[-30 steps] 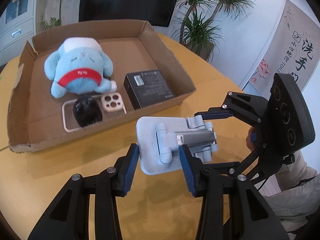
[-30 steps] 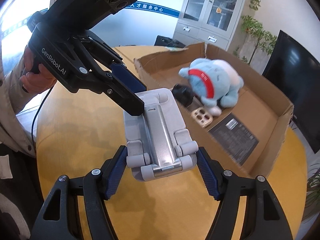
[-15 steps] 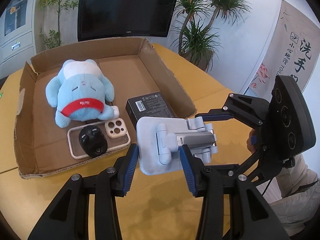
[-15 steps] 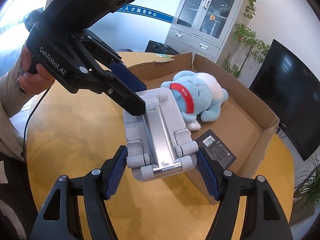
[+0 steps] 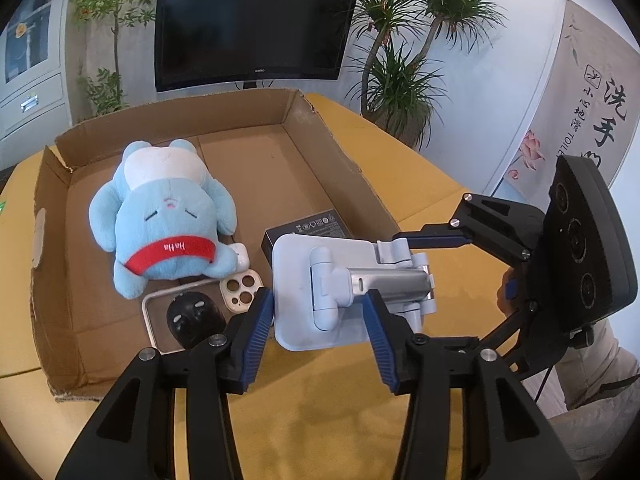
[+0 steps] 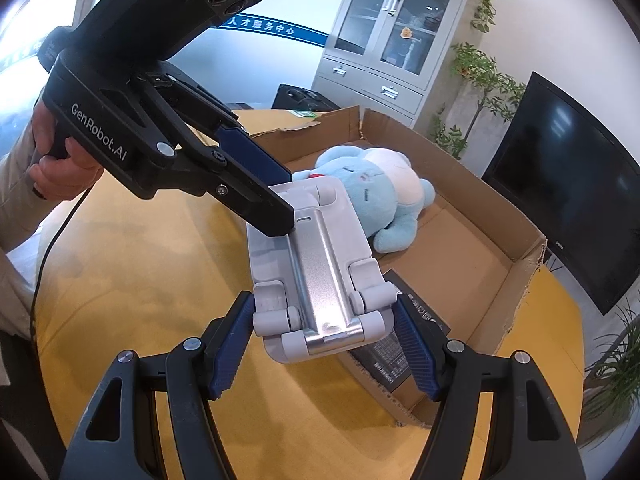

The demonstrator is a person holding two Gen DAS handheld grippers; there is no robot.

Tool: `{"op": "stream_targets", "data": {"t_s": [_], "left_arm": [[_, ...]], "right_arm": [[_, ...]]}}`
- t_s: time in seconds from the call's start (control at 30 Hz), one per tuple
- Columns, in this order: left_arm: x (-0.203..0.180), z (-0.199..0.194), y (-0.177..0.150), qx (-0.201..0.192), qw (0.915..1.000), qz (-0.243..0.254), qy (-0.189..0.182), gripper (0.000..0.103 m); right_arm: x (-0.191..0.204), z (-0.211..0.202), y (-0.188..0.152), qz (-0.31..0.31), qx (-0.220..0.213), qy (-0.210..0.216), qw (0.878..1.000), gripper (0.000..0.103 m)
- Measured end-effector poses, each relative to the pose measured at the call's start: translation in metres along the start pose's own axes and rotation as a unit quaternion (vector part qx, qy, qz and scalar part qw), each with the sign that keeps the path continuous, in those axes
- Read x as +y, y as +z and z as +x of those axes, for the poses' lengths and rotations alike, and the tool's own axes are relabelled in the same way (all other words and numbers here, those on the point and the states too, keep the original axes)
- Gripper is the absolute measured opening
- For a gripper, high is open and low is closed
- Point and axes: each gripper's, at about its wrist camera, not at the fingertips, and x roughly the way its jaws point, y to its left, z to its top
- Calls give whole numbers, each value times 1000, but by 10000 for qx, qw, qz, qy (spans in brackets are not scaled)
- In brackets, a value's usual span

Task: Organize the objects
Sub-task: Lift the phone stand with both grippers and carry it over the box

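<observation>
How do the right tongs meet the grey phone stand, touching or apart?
Touching. The right wrist view shows both blue pads of the right tongs pressed against the grey phone stand, no gap.

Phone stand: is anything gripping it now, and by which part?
Both grippers hold the phone stand: the right gripper clamps its hinged end, the left gripper the flat plate end.

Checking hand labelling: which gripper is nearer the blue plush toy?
Left. The left gripper holds the phone stand at the end beside the blue plush toy; the right gripper holds the opposite end, farther off, by the black box.
</observation>
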Motion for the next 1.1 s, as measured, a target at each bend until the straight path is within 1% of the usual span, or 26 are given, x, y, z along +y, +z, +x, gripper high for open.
{"op": "stream_targets", "data": {"t_s": [0.33, 0.57, 0.73, 0.97, 1.1], "left_arm": [[15, 12, 19, 3, 10000, -29, 53, 45], [23, 20, 33, 0, 10000, -9, 96, 45], [28, 28, 44, 10, 10000, 26, 92, 50], [35, 39, 65, -4, 9999, 39, 123, 50], [39, 46, 72, 16, 9999, 68, 156, 50]], "right_arm": [[-22, 18, 13, 193, -10, -33, 9998, 69], [-34, 28, 20, 214, -5, -96, 9997, 69], [-48, 34, 27, 235, -11, -155, 9996, 69], [-70, 46, 35, 288, -1, -202, 9994, 69], [-80, 54, 36, 304, 15, -207, 9993, 69]]}}
